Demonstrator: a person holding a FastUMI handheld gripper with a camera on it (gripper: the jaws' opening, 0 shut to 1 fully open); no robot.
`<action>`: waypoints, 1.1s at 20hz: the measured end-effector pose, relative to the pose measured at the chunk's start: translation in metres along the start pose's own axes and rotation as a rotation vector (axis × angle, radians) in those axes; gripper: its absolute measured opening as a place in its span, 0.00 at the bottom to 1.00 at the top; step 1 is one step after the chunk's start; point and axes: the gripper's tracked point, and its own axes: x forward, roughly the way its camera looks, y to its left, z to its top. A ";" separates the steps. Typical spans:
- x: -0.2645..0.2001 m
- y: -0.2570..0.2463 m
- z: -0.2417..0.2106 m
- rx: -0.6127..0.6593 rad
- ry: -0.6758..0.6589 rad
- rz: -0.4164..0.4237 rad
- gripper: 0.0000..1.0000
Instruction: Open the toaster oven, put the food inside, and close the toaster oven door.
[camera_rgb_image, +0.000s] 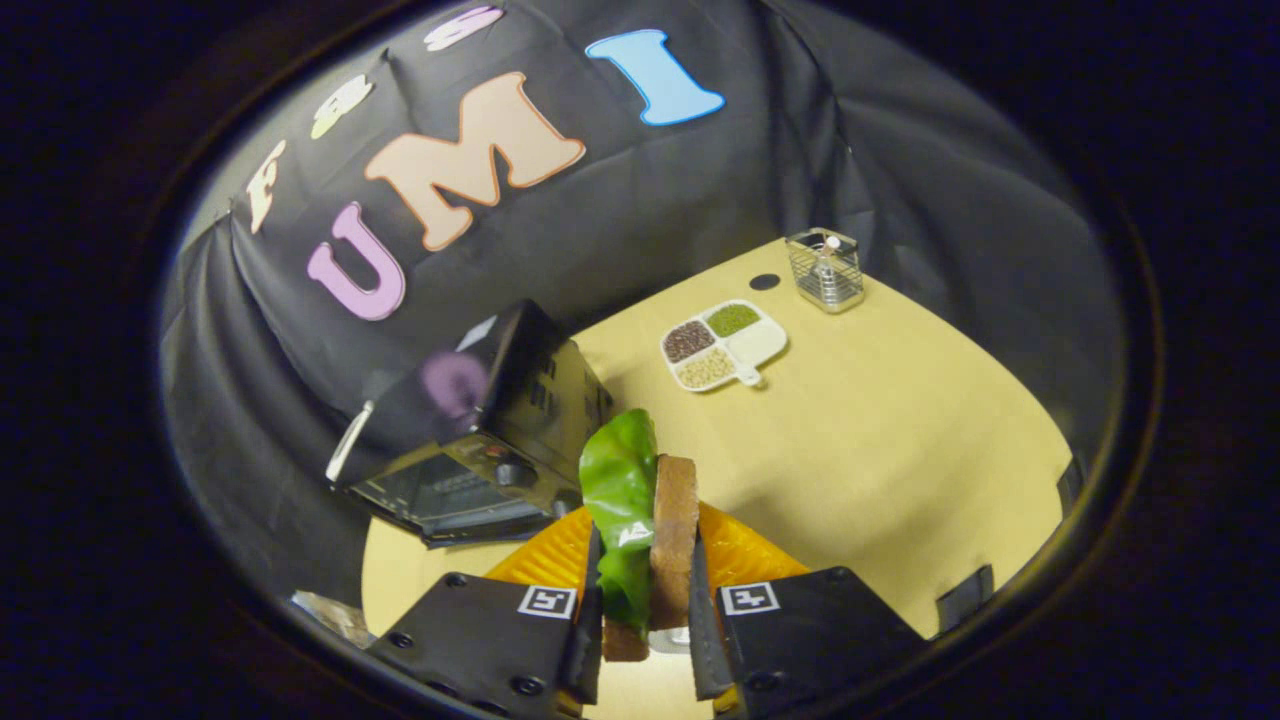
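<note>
Clamping a sandwich (655, 530) on edge, the gripper (645, 590) has both fingers pressed against it, one on the lettuce side and one on the brown bread side, so the jaws are closed on the food and nothing else. It is held upright and clear of the orange mat (740, 555) below, which I take as a carrying hold: gripped by its flat faces, the layers stay together while it travels.

The toaster oven (470, 440) stands just ahead of the fingers and a little to the side, on the pale wooden table (900, 450). Its glass door (430, 495) looks to be hinged down and open, with the white handle (348, 445) at its far edge, though the tilt of the view makes me less than certain. If so, the food only needs to go through that mouth.

Well beyond the fingers lies a white divided dish (725, 345) with four compartments: dark brown beans, green ones, pale tan grains, and white contents. Further back stands a wire basket (825, 270) with a small white-capped bottle inside.
</note>
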 end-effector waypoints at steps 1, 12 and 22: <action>0.000 0.010 0.000 0.016 0.003 0.020 0.38; 0.011 0.121 -0.047 0.142 0.116 0.206 0.38; 0.054 0.188 -0.099 0.305 0.211 0.276 0.38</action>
